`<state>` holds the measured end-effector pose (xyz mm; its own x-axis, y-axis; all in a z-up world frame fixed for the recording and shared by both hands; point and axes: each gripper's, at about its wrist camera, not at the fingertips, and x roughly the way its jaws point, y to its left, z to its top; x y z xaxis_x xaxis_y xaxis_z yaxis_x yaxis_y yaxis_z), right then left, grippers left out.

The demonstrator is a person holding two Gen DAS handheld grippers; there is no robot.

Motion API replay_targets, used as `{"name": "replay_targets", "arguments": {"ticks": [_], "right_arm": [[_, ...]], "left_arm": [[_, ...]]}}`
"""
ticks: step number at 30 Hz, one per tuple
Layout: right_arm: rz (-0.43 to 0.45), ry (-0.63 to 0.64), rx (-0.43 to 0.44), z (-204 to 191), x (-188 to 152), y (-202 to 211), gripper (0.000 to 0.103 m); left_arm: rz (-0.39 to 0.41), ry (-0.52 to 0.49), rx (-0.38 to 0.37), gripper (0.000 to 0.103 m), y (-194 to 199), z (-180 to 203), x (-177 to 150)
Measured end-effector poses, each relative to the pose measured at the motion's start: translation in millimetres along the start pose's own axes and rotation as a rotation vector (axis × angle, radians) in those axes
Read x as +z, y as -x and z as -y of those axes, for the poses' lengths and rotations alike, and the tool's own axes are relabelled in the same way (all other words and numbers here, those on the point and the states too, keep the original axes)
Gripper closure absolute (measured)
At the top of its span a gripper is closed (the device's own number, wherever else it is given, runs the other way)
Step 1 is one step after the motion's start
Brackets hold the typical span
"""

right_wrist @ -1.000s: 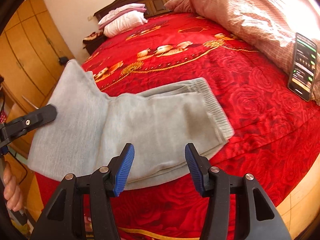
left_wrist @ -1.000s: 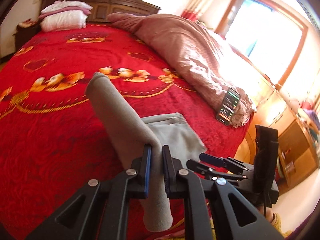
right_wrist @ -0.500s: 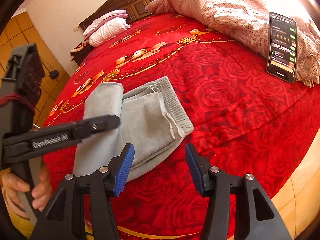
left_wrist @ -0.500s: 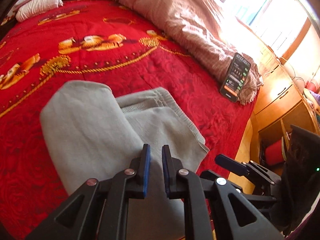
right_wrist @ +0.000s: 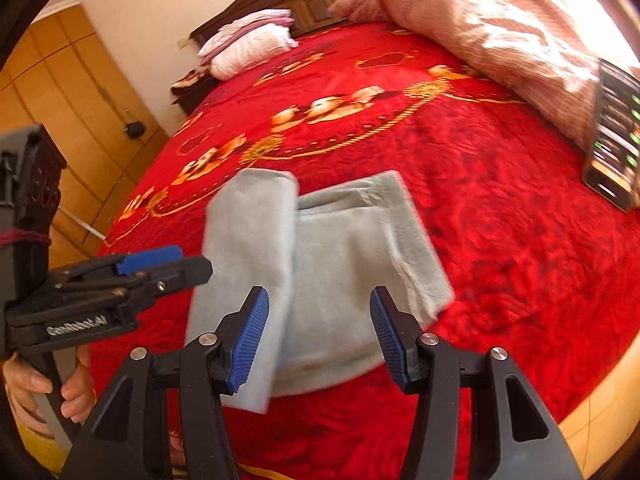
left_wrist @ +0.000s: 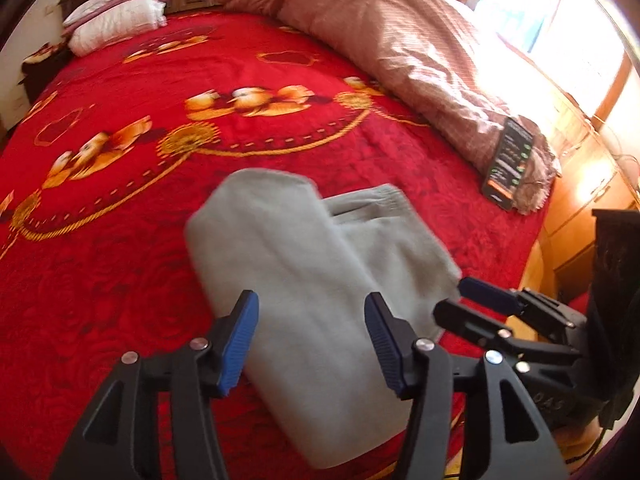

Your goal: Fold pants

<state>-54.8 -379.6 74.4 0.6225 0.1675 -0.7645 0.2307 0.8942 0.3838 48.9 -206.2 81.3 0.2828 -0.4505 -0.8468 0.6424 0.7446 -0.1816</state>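
Left gripper (left_wrist: 310, 338): jaws just opened, spread above the pants, gripping nothing.
Right gripper (right_wrist: 318, 334): jaws spread, empty.
Pants (left_wrist: 320, 280): grey, folded, lying on red bedspread (left_wrist: 120, 240).

I see the folded pants (left_wrist: 320, 280) lying on the bedspread (left_wrist: 120, 280) near the bed's foot edge, one folded part on top along their left side. A quilt (left_wrist: 400, 48) lies heaped along the bed's right side, a phone (left_wrist: 510, 164) resting on its near end. Pillows (right_wrist: 252, 46) are stacked at the headboard (right_wrist: 320, 4), behind everything.
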Motion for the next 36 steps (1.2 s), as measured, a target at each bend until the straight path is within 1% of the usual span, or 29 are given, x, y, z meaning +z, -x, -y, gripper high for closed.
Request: {"name": "replay_targets", "arguments": {"ticks": [4, 10, 14, 19, 24, 36], "right_arm": [[-0.028, 0.027, 0.029, -13, 2, -13, 0.049], [-0.076, 0.036, 0.053, -21, -1, -28, 0.049], [-0.101, 0.027, 0.067, -23, -3, -35, 0.049], [-0.137, 0.02, 0.084, -26, -4, -47, 0.049], [-0.142, 0.012, 0.098, -33, -6, -54, 0.049], [-0.113, -0.012, 0.135, -42, -3, -54, 0.047]], "left_arm": [[-0.037, 0.076, 0.023, 0.041, -3, -27, -13], [-0.076, 0.123, 0.047, 0.039, -10, -48, -28], [-0.084, 0.153, 0.033, 0.036, -15, -56, -34], [-0.081, 0.16, 0.022, 0.034, -17, -60, -36], [-0.083, 0.177, 0.009, 0.033, -20, -63, -38], [-0.075, 0.192, -0.005, 0.033, -21, -65, -42]]}}
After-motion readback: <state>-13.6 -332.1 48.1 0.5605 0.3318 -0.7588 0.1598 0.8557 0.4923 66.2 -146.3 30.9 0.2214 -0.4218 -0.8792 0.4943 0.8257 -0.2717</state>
